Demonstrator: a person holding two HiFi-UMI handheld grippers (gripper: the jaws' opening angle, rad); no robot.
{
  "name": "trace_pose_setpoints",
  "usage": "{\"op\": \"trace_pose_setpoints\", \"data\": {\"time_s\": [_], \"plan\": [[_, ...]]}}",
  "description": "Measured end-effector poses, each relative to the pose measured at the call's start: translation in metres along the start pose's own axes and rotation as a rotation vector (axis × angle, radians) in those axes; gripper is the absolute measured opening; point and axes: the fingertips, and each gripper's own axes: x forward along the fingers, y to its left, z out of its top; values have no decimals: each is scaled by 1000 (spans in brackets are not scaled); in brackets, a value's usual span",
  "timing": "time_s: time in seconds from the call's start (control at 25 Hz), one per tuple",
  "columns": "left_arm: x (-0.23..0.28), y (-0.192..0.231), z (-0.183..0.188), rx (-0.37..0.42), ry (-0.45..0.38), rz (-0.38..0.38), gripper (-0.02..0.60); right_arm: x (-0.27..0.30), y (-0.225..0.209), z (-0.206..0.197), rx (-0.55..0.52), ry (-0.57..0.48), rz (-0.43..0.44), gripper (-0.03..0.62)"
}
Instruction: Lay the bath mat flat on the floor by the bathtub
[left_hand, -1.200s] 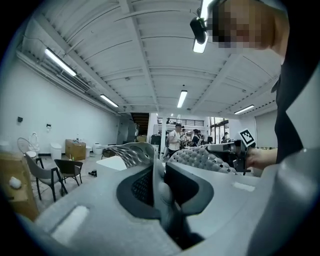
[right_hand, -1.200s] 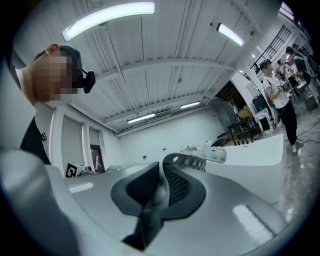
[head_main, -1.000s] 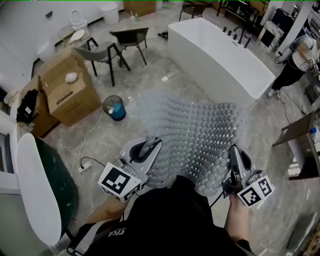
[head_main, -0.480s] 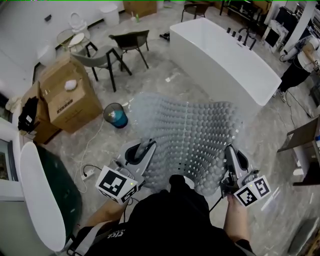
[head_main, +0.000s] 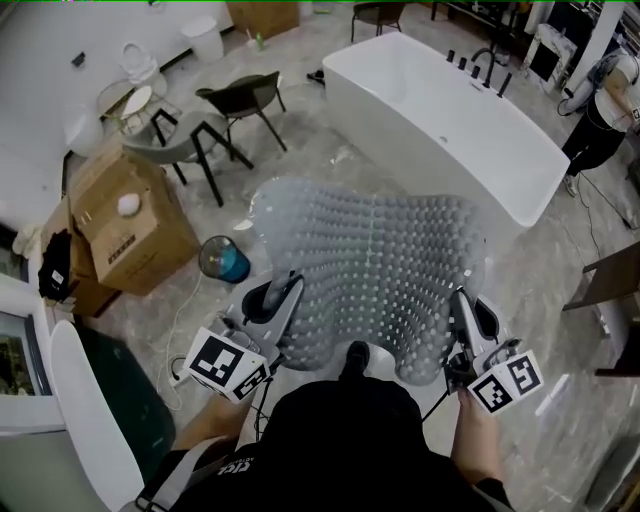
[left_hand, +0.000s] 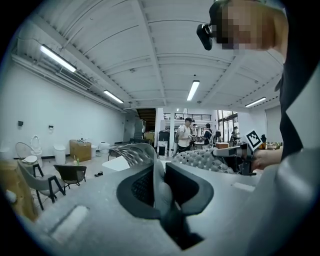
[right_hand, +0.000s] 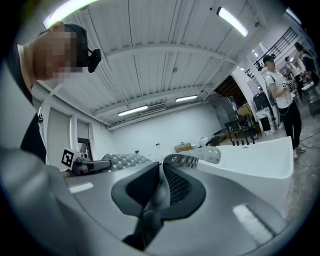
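Left claw (head_main: 283, 300) and right claw (head_main: 458, 312) each clamp a near corner of the bath mat (head_main: 375, 262), held mid-frame, bathtub (head_main: 440, 120) at upper right

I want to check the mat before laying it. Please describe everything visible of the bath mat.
The bath mat is translucent grey, soft-looking, covered with rows of small bumps and holes. It is held spread, wavy, above the floor, short of the bathtub. The left gripper and right gripper each pinch a near corner.
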Motion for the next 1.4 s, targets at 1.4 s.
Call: {"op": "trace_pose_setpoints", "data": {"time_s": [1.4], "plan": [[357, 122, 19, 88, 87, -615, 40, 112, -185, 36, 96, -178, -633, 25]]}}
